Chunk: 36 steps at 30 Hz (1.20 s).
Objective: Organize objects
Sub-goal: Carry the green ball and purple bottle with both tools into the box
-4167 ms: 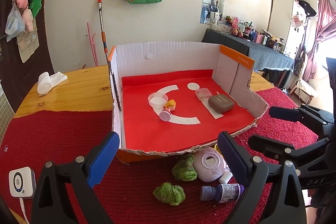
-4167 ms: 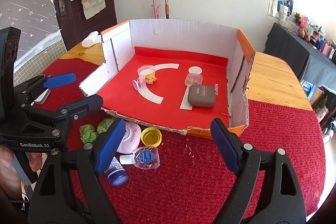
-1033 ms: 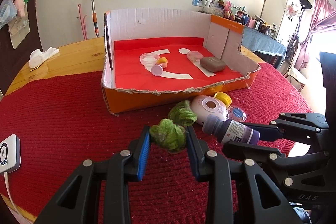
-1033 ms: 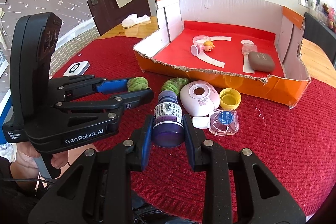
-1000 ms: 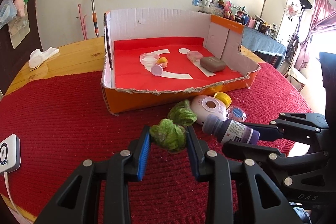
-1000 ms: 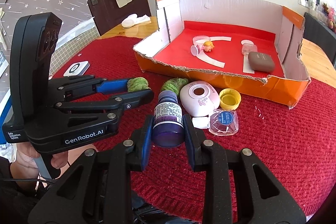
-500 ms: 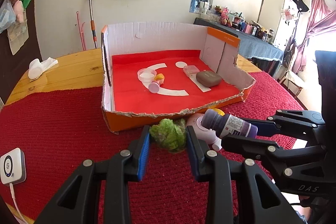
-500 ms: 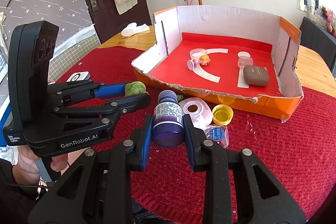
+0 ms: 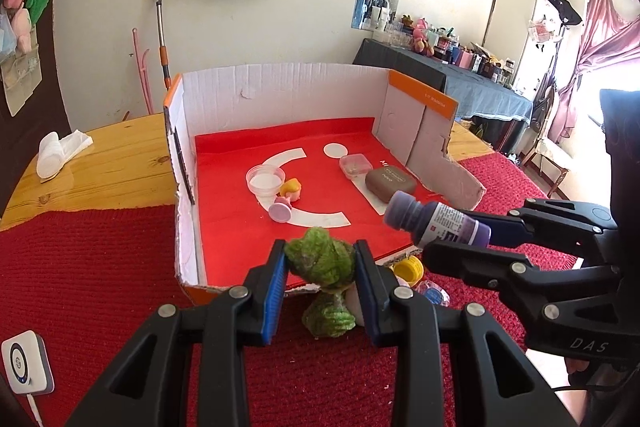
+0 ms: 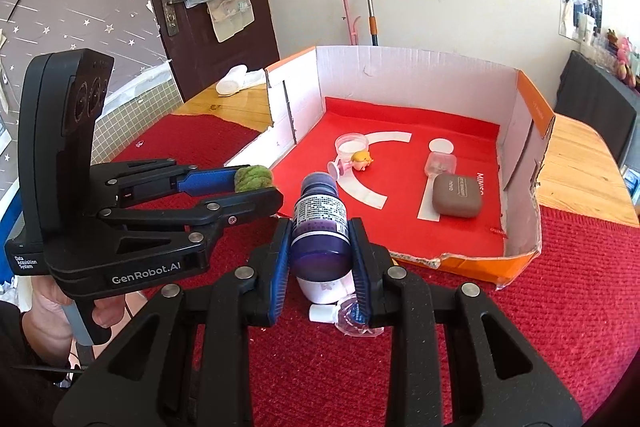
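Note:
My left gripper [image 9: 320,261] is shut on a green fuzzy ball [image 9: 319,258], lifted clear of the red mat in front of the cardboard box [image 9: 280,87]. The right gripper [image 10: 319,239] is shut on a purple bottle [image 10: 319,223] with a white label, held off the mat near the box's front edge. In the left wrist view that bottle [image 9: 436,223] and the right gripper [image 9: 452,233] hang at the right. In the right wrist view the left gripper [image 10: 256,185] holds the green ball [image 10: 253,178] at the left. A second green ball [image 9: 329,315] lies on the mat.
Inside the box lie a clear cup [image 9: 265,179], a small yellow figure [image 9: 291,189], a clear lidded tub [image 9: 353,165] and a brown case [image 9: 390,180]. A yellow cap [image 9: 408,269] and a pink-white round case [image 10: 322,287] sit before the box. A white device [image 9: 26,367] lies left.
Both grippers have risen and moved toward the box, carrying the green ball and the purple bottle. The second green ball and pink case now show below the fingers.

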{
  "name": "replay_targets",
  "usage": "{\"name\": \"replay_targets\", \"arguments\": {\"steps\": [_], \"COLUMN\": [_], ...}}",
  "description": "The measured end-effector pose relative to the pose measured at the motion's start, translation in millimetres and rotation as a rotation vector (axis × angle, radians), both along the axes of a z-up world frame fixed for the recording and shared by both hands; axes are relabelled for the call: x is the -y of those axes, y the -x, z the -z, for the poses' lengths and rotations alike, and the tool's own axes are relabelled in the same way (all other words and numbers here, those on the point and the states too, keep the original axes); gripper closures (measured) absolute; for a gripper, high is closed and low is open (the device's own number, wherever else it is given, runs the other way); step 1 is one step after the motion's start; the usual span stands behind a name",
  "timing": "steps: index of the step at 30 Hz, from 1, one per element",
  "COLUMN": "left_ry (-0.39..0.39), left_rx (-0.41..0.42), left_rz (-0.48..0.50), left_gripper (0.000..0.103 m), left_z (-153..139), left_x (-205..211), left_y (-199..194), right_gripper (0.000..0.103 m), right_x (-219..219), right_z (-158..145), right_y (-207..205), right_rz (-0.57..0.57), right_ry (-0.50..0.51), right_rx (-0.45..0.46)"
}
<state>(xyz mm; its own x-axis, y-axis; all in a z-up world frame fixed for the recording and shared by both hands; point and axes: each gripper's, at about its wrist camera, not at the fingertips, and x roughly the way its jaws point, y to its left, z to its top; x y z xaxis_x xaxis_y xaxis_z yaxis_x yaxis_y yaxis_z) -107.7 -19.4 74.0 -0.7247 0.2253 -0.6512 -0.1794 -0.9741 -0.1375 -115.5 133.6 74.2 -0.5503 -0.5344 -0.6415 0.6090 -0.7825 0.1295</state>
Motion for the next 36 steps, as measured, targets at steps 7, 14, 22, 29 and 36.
{"name": "replay_targets", "arguments": {"steps": [7, 14, 22, 29, 36], "left_ry": [-0.006, 0.000, -0.005, -0.004, 0.004], "left_rx": [0.037, 0.078, 0.121, 0.148, 0.168], "left_rz": [0.004, 0.005, 0.009, 0.017, 0.020], "left_gripper": [0.069, 0.069, 0.069, 0.069, 0.069], "left_z": [7, 17, 29, 37, 43], "left_x": [-2, -3, 0, 1, 0], "left_y": [21, 39, 56, 67, 74], "right_gripper": [0.077, 0.077, 0.077, 0.077, 0.076], "right_x": [-2, -3, -3, -5, -6], "right_z": [4, 16, 30, 40, 46], "right_y": [23, 48, 71, 85, 91], "right_rz": [0.022, 0.045, 0.058, 0.073, 0.086], "right_ry": [-0.018, -0.041, -0.074, -0.093, -0.106], "right_rx": [0.022, 0.073, 0.131, 0.169, 0.189]}}
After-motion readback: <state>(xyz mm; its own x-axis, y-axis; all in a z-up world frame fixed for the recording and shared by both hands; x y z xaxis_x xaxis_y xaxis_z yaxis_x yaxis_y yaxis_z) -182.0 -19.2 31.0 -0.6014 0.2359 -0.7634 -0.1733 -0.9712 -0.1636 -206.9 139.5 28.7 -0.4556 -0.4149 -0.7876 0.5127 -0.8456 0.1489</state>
